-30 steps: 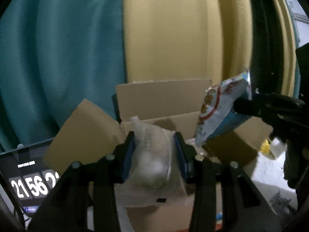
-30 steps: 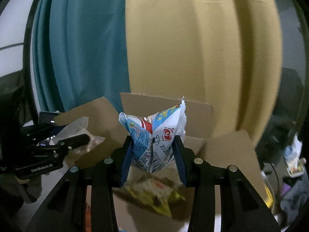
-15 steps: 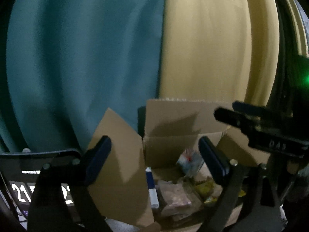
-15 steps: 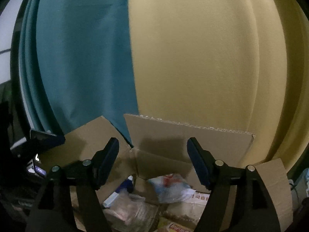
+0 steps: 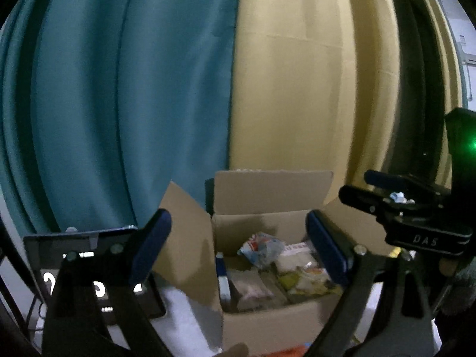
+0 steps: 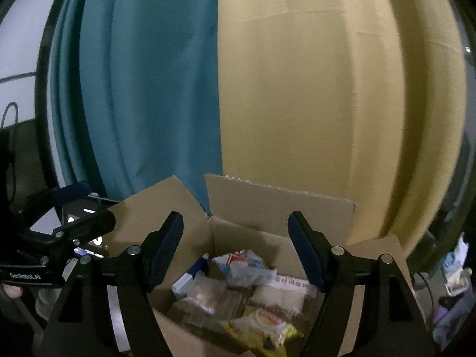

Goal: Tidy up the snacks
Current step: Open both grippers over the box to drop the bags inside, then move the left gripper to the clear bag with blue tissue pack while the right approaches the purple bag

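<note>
An open cardboard box stands in front of me with its flaps up. Several snack packets lie inside: a blue-and-white bag on top, a clear packet, a yellow bag. My left gripper is open and empty above the box's near side. My right gripper is open and empty over the box. Each gripper shows in the other's view, the right one and the left one.
A teal curtain and a yellow curtain hang behind the box. A dark screen with white digits stands left of the box. Loose items lie at the far right.
One second ago each gripper was shut on a snack bag above the box. Both opened, the bags dropped into the box, and both grippers have drawn back slightly.
</note>
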The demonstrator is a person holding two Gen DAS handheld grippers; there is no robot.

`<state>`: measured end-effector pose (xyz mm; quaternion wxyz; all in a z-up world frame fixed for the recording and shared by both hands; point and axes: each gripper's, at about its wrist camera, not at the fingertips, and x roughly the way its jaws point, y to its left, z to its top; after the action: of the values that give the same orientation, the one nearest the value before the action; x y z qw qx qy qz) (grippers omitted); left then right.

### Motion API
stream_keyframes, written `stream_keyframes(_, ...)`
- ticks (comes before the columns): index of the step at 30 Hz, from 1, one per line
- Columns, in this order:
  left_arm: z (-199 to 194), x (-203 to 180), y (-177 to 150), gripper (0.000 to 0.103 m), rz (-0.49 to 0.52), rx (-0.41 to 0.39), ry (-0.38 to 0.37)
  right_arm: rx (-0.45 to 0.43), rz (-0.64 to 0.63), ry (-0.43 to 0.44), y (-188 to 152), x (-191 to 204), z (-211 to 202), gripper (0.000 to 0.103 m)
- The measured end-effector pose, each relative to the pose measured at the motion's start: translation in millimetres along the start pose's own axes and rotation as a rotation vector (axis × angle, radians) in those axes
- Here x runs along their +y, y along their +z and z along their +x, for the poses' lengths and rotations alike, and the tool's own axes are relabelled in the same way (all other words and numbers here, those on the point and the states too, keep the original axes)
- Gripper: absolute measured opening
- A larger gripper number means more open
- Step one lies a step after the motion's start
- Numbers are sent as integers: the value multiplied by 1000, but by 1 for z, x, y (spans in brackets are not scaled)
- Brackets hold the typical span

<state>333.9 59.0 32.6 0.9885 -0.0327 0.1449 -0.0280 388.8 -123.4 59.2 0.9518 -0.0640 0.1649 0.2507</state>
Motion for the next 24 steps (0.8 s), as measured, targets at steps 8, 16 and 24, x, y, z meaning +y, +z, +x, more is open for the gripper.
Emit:
stream_keyframes(8, -63, -24, -13, 93, 13, 3, -44, -12, 2, -14, -22, 13, -78, 76)
stream_keyframes(16, -115, -49, -48, 93, -9, 32, -83, 2, 17, -36, -63, 18, -146, 76)
stream_keyframes(24, -150, -63, -89, 93, -42, 92, -108, 39, 44, -62, -108, 20, -196, 76)
